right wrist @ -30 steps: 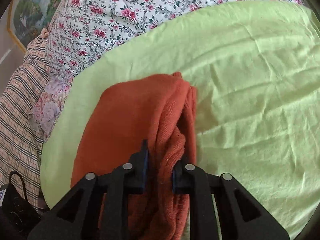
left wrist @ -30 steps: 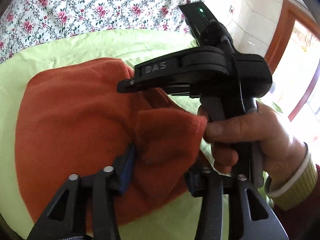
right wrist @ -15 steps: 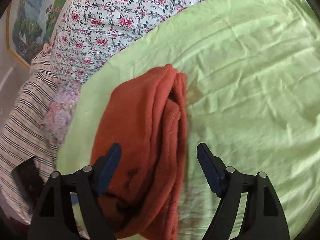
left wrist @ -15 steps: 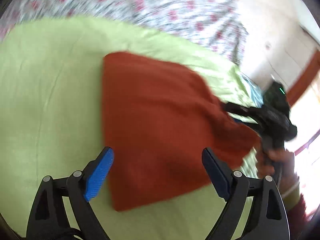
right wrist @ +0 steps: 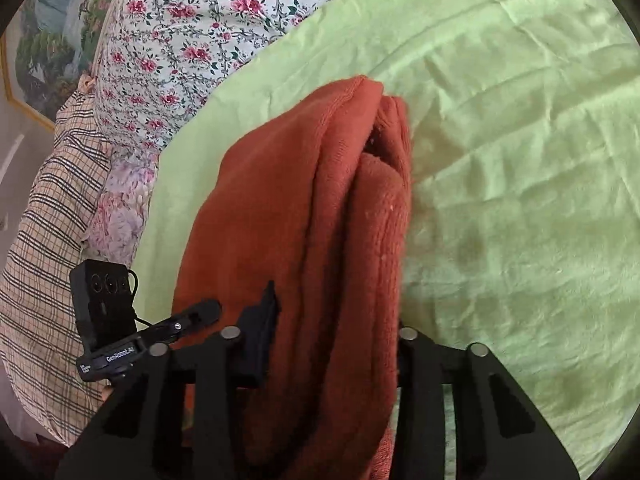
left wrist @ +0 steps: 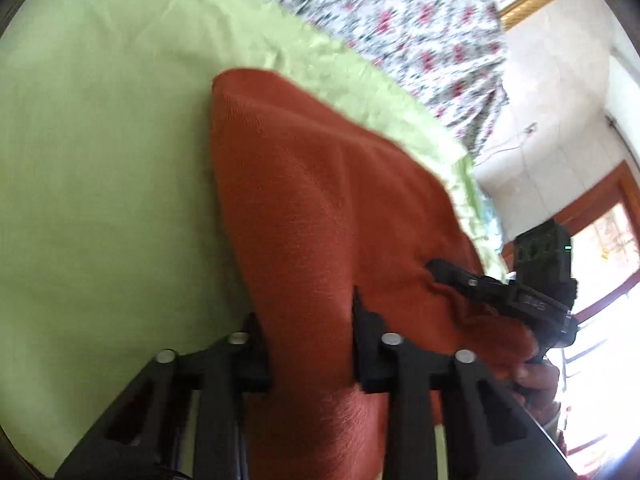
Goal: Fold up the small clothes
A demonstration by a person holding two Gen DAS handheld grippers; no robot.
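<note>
A folded rust-orange knit garment [left wrist: 320, 208] lies on a light green sheet [left wrist: 100, 160]. My left gripper [left wrist: 308, 340] is shut on its near edge, with cloth bunched between the fingers. In the right wrist view the same garment [right wrist: 304, 220] shows as several stacked layers, and my right gripper [right wrist: 332, 344] is shut on the thick near end of the stack. The right gripper also shows in the left wrist view [left wrist: 500, 296] at the garment's right side. The left gripper shows in the right wrist view [right wrist: 192, 316] at the garment's left side.
A floral bedcover [right wrist: 180, 40] lies beyond the green sheet [right wrist: 500, 160], and a plaid cloth [right wrist: 48, 240] lies at the left. A framed picture [right wrist: 40, 40] hangs at the far left. A wooden door frame [left wrist: 592, 208] and a bright window stand at the right.
Half a second ago both grippers were open over the garment. Now both have moved in and closed on its near end, one at each side.
</note>
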